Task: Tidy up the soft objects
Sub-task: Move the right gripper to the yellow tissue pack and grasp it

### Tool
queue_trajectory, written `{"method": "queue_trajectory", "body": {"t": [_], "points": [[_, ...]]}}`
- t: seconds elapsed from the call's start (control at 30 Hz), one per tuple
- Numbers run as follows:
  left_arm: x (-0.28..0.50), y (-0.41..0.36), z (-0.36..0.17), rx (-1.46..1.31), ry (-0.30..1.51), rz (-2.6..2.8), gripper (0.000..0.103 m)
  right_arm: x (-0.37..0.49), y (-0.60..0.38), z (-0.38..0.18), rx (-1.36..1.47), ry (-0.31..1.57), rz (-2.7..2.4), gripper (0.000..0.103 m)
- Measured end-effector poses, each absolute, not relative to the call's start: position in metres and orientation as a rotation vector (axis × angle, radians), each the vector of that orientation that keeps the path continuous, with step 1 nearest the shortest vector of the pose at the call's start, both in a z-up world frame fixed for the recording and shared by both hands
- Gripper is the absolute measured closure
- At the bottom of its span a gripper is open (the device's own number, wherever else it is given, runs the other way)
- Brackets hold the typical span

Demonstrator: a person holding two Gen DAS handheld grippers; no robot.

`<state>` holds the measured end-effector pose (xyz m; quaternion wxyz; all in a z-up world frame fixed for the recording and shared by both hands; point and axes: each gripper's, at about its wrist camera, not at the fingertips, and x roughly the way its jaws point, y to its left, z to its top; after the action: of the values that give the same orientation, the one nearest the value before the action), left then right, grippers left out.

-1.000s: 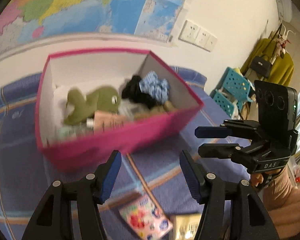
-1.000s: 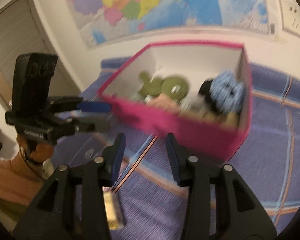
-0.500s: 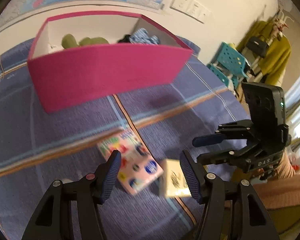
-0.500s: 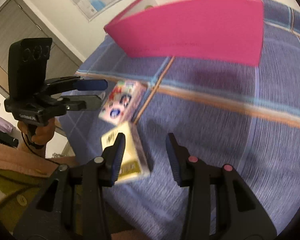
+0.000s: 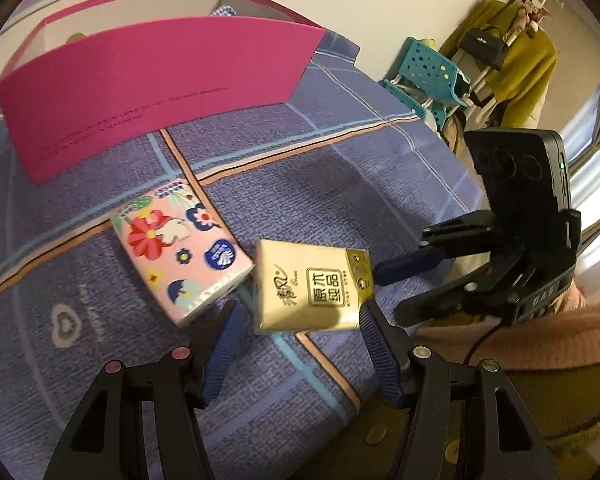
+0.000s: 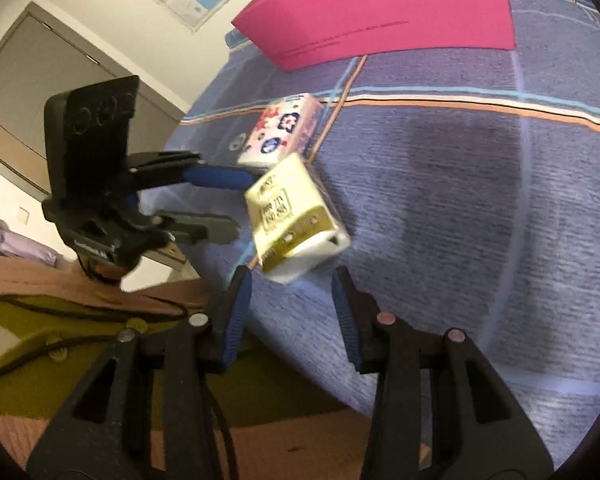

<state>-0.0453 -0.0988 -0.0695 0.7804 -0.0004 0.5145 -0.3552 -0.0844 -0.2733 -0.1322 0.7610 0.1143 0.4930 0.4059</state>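
Here the yellow rectangular tissue pack with a printed label [image 5: 310, 286] lies flat on the purple plaid bedspread [image 5: 380, 168], near the bed's front edge. Just beside it at ten o'clock lies a pink floral-printed tissue pack [image 5: 180, 252]; their near corners almost meet, though whether they touch I cannot tell. Farther off at eleven o'clock stands a magenta cardboard box [image 5: 156, 84], open at the top, with only scraps of green and blue-checked soft things showing over its rim.

The left gripper [image 5: 298, 344] hangs over the yellow pack, jaws apart, one blue pad [image 5: 224, 354] at each side of the pack's near edge and neither pressing it. The right gripper [image 6: 292, 312] comes at the same pack from three o'clock, jaws also apart and holding nothing, the pack's white end just ahead of them.

A pink sleeve [image 5: 540, 328] shows behind the right gripper.
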Motion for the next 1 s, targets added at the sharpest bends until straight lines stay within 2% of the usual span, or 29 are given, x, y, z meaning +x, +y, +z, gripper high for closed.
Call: {"method": "queue_trajectory", "body": {"t": [0.37,0.77,1.0], "points": [[-0.031,-0.115,-0.077,-0.072,1.132,-0.788,0.046,-0.066,-0.281,-0.134,0.335,0.982,0.804,0.061],[-0.020,-0.146,-0.074,0.016,1.089,-0.741,0.046,-0.039,-0.297,-0.135,0.362,0.945,0.710,0.061],[-0.012,-0.142,-0.077,0.013,1.100,-0.696,0.059,-0.038,-0.298,-0.137,0.345,0.938,0.681,0.061]]}}
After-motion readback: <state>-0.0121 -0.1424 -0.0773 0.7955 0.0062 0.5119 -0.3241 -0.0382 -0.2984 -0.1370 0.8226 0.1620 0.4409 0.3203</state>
